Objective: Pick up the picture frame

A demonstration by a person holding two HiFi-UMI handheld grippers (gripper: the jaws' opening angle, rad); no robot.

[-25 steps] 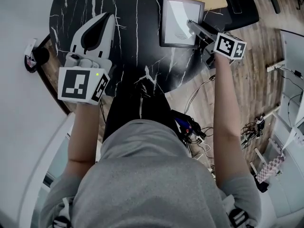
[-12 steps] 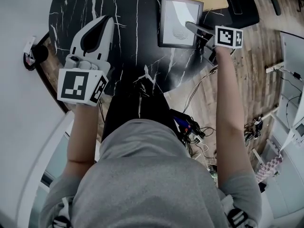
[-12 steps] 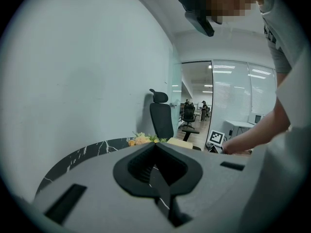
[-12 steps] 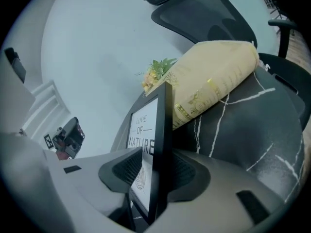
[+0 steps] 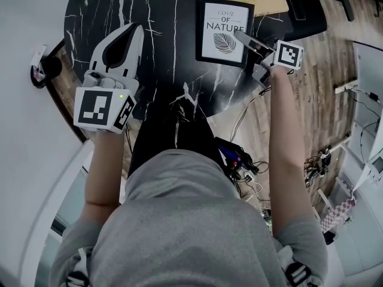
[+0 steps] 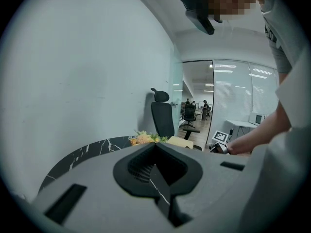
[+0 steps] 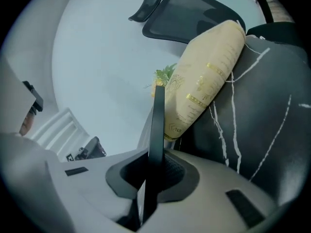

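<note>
The picture frame (image 5: 222, 32), black with a white print of a leaf, is on the black marble table (image 5: 161, 70) at its far right. My right gripper (image 5: 240, 34) has the frame's right edge between its jaws, which are closing on it. In the right gripper view the frame (image 7: 158, 106) shows edge-on as a thin dark strip clamped in the right gripper (image 7: 150, 171). My left gripper (image 5: 137, 25) hovers over the table's left side, shut and holding nothing. The left gripper (image 6: 156, 169) shows its jaws together in its own view.
A yellow cushion (image 7: 206, 76) leans on a dark office chair (image 7: 194, 8) just beyond the frame. Flowers (image 6: 143, 139) sit at the table's far edge. Cables (image 5: 239, 160) lie on the wooden floor by the person's legs. A white wall runs along the left.
The right gripper rolled and closed on the frame's right edge. The frame tipped, so glare gave way to a readable print. The left gripper stayed put.
</note>
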